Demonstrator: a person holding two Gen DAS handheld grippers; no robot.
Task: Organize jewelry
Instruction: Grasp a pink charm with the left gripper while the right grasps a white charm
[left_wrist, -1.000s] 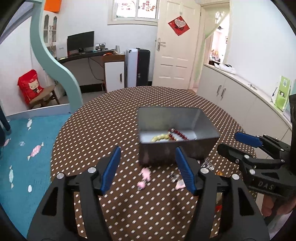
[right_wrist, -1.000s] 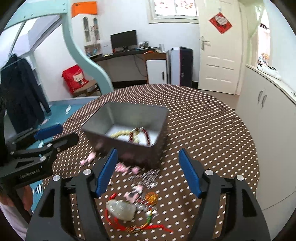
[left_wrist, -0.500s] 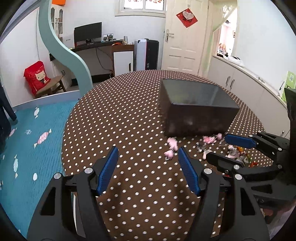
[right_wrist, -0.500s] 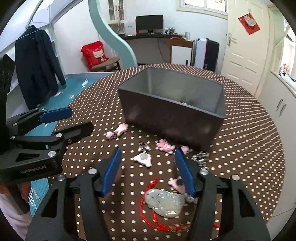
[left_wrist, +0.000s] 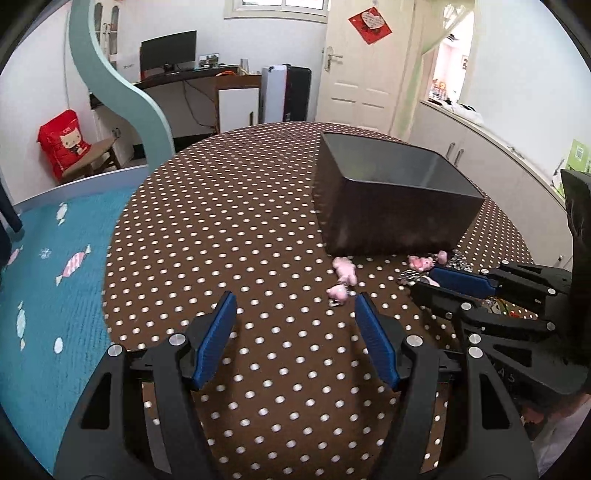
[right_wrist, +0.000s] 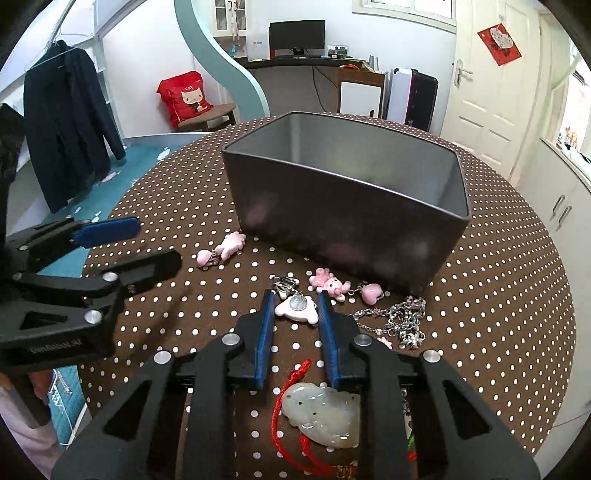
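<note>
Since a second ago you have brought both grippers lower and nearer the dotted tablecloth, so the metal box now shows its near wall, not its inside. Your right gripper is closing its jaws around the pale pink charm with a round silver centre, which lies between the blue pads; whether they press it yet you cannot tell. Your left gripper hangs wide over bare cloth, holding nothing. Just right of its right pad lies a pink charm pair. A silver chain lies right of the right gripper, and a jade pendant on red cord lies nearest you.
</note>
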